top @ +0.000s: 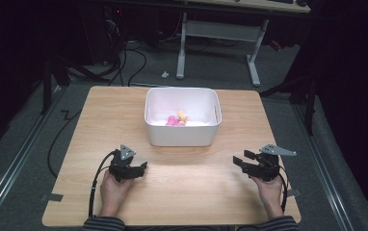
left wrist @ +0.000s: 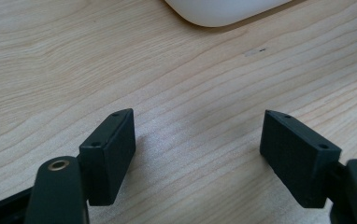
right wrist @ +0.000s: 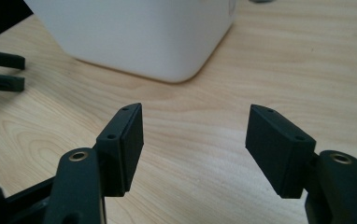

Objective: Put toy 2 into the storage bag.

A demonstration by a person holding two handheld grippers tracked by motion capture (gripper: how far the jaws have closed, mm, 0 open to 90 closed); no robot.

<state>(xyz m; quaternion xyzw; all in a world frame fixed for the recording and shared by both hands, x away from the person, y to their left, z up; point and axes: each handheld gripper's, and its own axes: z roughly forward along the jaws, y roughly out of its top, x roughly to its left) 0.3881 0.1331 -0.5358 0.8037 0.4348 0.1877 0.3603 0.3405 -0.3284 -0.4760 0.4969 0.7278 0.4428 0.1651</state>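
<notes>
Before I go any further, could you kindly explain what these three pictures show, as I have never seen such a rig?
A person sits at a wooden table, holding a two-jaw hand gripper in each hand. The high view looks down from above; the other two views come from cameras riding on each gripper. The left gripper and right gripper both stand open, with nothing between their jaws. On the table stands a white plastic bin holding small pink and orange items, too small to identify.
</notes>
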